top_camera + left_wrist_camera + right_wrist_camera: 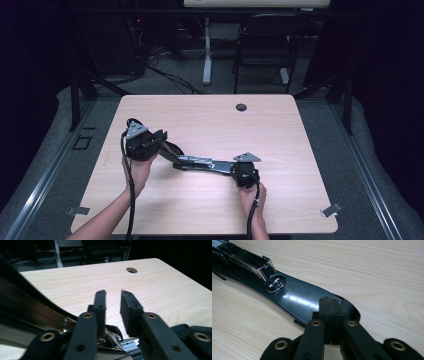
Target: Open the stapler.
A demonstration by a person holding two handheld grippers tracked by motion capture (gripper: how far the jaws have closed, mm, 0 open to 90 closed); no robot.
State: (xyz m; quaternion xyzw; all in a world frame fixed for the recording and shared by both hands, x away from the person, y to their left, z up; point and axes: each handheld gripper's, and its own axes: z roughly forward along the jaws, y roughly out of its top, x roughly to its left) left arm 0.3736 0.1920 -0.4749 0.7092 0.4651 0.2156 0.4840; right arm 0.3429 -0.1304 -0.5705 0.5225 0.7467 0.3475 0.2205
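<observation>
The high view looks forward and down from above the near edge of the wooden table (pixel 210 120), far enough to take in the whole tabletop and a chair (pixel 265 45) beyond its far edge. The left gripper view sits low and close, facing along the tabletop toward the far edge, where the cable hole (pixel 131 270) also seen from above appears. The right gripper view looks steeply down, very close, at the black stapler (pixel 294 297), which all three views share.

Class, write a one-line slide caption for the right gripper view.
Right gripper, jaws shut, pinches the end of an opened black stapler's base on a light wood table.
</observation>
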